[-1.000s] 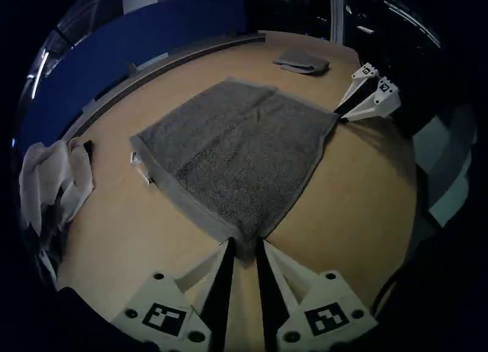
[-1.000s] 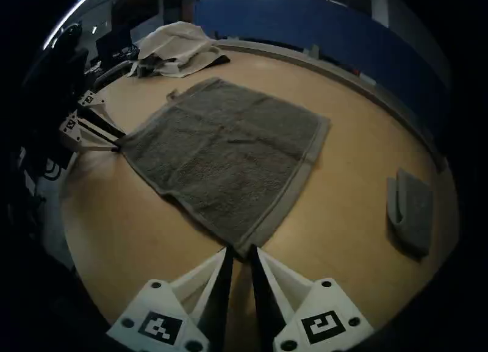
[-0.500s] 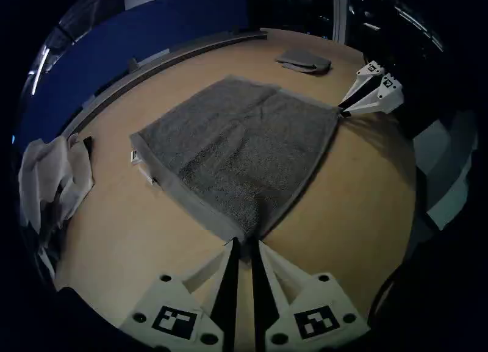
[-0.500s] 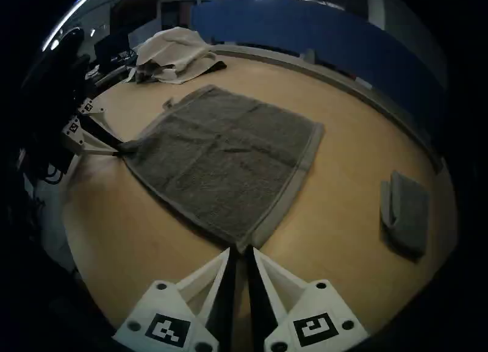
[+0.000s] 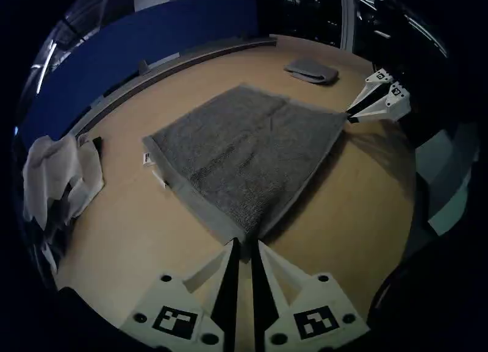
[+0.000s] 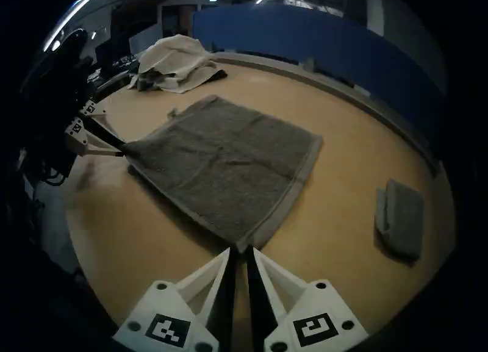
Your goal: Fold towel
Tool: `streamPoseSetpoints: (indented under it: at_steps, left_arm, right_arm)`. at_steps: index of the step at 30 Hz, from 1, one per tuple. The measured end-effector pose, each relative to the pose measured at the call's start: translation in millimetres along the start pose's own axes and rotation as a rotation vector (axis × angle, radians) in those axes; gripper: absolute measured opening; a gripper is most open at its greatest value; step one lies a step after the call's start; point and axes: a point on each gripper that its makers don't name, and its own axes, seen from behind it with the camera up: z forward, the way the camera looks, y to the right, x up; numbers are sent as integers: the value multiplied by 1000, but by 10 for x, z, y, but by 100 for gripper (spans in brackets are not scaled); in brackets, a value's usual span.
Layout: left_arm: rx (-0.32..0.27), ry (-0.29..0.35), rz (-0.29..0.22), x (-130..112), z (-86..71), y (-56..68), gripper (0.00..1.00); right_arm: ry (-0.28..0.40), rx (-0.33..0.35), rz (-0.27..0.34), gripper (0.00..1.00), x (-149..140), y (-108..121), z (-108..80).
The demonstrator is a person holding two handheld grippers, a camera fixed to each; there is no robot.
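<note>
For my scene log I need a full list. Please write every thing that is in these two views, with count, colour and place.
spread towel: one, grey, middle of the table, near edge lifted off it
folded towel: one, grey, on the table, apart from the spread towel
cloth pile: one, whitish, at the table's edge
table: one, light wood
partition: one, blue, along the table's far side
left gripper: one, white, shut on a near towel corner
right gripper: one, white, shut on the other near corner
</note>
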Motion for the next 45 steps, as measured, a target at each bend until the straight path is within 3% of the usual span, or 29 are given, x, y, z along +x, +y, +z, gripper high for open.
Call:
streamPoseSetpoints:
  at_steps: [26, 45]
  left_arm:
    - [65, 112, -155, 617, -661, -59, 12]
    - [77, 132, -171, 807, -876, -61, 12]
  right_arm:
    - [120, -33, -1, 12, 583, 58, -693]
    - [151, -43, -12, 12, 788, 109, -957]
